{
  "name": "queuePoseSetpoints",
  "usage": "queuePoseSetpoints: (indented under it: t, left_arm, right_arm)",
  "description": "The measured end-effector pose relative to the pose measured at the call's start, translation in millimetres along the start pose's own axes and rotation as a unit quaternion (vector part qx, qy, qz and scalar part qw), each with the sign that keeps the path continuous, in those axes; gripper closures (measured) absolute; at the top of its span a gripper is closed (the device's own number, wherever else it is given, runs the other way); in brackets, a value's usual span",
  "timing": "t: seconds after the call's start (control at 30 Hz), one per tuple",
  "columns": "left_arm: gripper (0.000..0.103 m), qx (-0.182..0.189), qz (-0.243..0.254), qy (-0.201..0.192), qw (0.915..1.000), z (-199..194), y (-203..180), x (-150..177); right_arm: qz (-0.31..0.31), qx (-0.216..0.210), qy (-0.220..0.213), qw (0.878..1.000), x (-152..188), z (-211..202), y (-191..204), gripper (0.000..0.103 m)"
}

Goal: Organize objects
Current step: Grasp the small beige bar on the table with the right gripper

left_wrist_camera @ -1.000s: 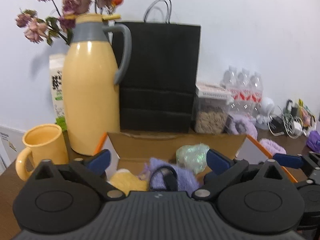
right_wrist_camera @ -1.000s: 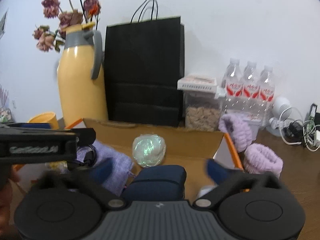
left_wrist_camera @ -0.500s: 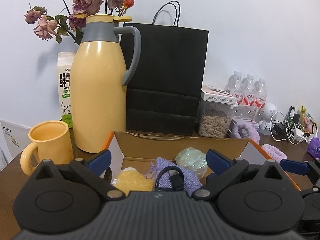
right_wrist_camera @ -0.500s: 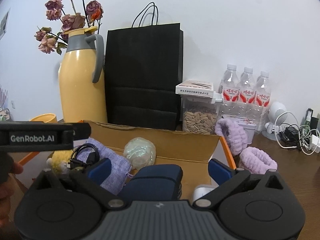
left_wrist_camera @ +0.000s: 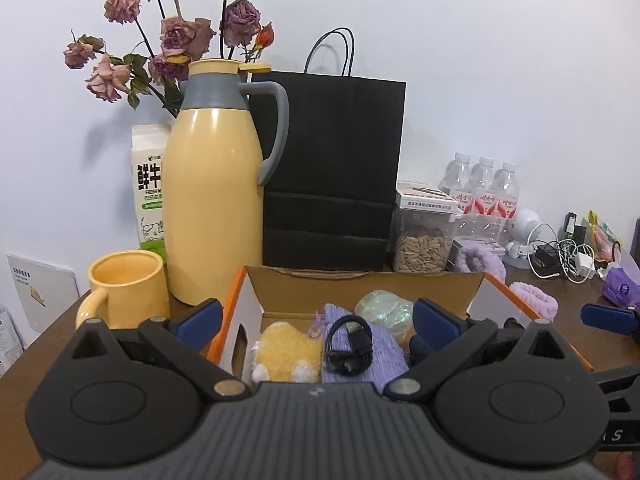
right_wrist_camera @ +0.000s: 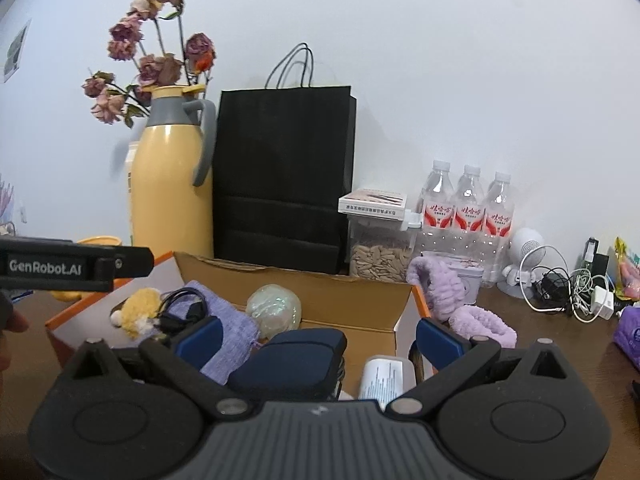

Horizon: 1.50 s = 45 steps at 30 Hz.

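Both grippers, left (left_wrist_camera: 316,320) and right (right_wrist_camera: 318,336), hover with fingers spread and empty over the cardboard box (right_wrist_camera: 320,280); next, probably the purple headbands (right_wrist_camera: 480,322) on the table.

A dark brown table (left_wrist_camera: 48,344) carried an open cardboard box (left_wrist_camera: 360,284) centrally, a yellow mug (left_wrist_camera: 128,288) at nine o'clock, a yellow thermos (left_wrist_camera: 214,216) and black paper bag (left_wrist_camera: 332,168) at twelve, purple scrunchies (right_wrist_camera: 480,320) at three.

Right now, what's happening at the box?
A person holds the left hand-held gripper and right hand-held gripper above the open cardboard box; both are open and empty. In the box lie a yellow plush, a black cable on a purple pouch, a shiny ball and a navy case.
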<state>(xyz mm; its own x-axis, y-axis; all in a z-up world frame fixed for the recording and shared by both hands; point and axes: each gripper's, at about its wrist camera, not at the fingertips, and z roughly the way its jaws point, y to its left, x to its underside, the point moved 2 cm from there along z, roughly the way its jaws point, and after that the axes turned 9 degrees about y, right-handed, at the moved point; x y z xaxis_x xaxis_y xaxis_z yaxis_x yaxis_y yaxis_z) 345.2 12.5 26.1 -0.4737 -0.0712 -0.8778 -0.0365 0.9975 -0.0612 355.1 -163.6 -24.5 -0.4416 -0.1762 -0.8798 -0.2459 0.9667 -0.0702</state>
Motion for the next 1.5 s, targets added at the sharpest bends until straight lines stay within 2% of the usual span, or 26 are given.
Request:
queuePoseSetpoints:
  t: [0.33, 0.53, 0.87, 0.97, 1.1, 1.27, 1.37, 1.43, 1.5]
  left_arm:
    - [0.000, -0.001, 0.013, 0.009, 0.9999, -47.3, 9.2, 25.3]
    - [0.000, -0.020, 0.013, 0.028, 0.9993, -72.8, 25.3, 43.2]
    - [0.000, -0.053, 0.014, 0.075, 0.9957, -108.8, 60.7, 81.7]
    - [0.000, -0.062, 0.009, 0.084, 0.9945, -117.9, 72.1, 92.3]
    - [0.000, -0.070, -0.001, 0.096, 0.9929, -129.6, 88.8, 105.1]
    - [0.000, -0.076, -0.013, 0.115, 0.9903, -139.7, 106.9, 120.7]
    - [0.000, -0.077, -0.022, 0.123, 0.9892, -145.0, 114.8, 127.3]
    - [0.000, -0.074, -0.025, 0.127, 0.9888, -148.3, 119.1, 130.4]
    - [0.000, -0.074, -0.026, 0.128, 0.9886, -151.4, 120.8, 133.2]
  right_arm:
    - [-0.021, -0.016, 0.010, 1.000, 25.6, -44.1, 15.7, 0.000]
    - [-0.024, -0.035, 0.033, 0.999, 44.6, -61.8, 28.7, 0.000]
    - [-0.055, -0.092, 0.071, 0.992, 73.7, -80.1, 80.4, 0.000]
    - [-0.070, -0.117, 0.082, 0.987, 79.7, -81.0, 100.5, 0.004]
    - [-0.100, -0.147, 0.093, 0.980, 85.1, -79.0, 126.2, 0.014]
    - [-0.126, -0.171, 0.111, 0.971, 87.5, -69.6, 147.3, 0.035]
    - [-0.132, -0.183, 0.128, 0.966, 88.5, -61.8, 154.3, 0.050]
    - [-0.135, -0.196, 0.136, 0.962, 90.3, -59.8, 156.7, 0.072]
    - [-0.134, -0.205, 0.135, 0.960, 91.3, -61.0, 157.8, 0.072]
